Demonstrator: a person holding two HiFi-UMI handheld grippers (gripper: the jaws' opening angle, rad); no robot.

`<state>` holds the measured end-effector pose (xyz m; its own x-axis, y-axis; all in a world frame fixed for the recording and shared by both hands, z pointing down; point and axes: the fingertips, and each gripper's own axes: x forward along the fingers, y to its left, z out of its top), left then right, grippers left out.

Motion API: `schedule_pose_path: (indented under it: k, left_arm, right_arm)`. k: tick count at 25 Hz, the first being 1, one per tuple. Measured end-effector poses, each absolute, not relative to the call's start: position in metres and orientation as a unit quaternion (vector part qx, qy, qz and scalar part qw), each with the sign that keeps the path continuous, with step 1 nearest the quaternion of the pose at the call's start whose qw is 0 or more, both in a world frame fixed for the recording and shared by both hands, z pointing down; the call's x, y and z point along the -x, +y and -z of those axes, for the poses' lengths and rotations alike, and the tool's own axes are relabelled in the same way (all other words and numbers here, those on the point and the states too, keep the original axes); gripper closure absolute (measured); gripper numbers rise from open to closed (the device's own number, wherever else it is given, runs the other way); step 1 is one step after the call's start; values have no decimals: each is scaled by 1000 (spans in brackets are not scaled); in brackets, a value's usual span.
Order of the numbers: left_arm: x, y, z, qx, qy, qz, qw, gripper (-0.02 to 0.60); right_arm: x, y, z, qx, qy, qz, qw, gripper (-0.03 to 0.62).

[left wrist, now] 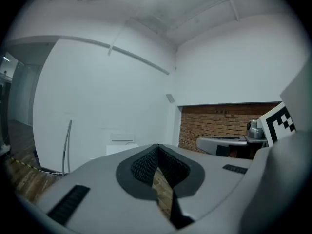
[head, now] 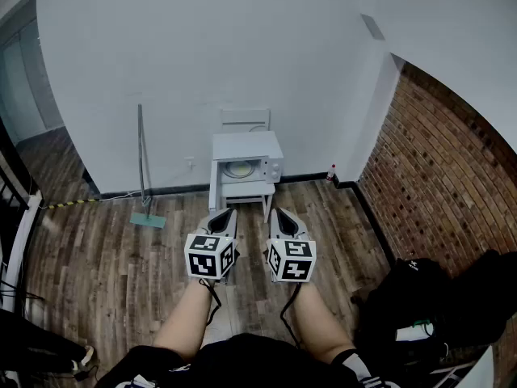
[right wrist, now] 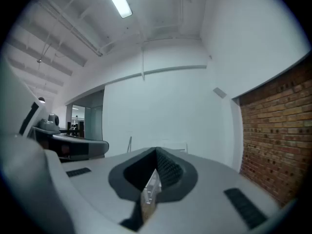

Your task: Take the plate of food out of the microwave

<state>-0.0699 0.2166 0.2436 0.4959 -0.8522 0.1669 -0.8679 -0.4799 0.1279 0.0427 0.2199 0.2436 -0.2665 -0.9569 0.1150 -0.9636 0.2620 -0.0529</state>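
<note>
- Both forearms enter the head view from the bottom edge. Each hand holds one gripper, side by side above the wood floor [head: 121, 249].
- Left gripper [head: 227, 213]: jaws pressed together at the tips, with nothing between them. Only floor shows through the slit behind the tips.
- Right gripper [head: 279, 213]: jaws likewise pressed together and holding nothing.
- Black bags [head: 436, 297] lie on the floor to the right, near the brick wall [head: 444, 168].
- The white microwave [head: 246, 145] stands ahead on a small white table [head: 242, 191], well apart from both grippers.
- The plate [head: 240, 169] shows as a pale round shape in the microwave front. Door position cannot be told.
- A mop [head: 142, 176] leans on the white wall to the left of the table.
- A white chair [head: 245, 120] stands behind the microwave.
</note>
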Motion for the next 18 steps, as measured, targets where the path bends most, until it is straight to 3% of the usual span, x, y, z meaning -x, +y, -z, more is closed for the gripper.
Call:
schedule_pose_path:
  k: [18]
  left_arm:
    - [95,180,-248,-880,-467,-42,83,583]
  right_arm:
    - [-16,194,-254,-638,-768,-66,8,583]
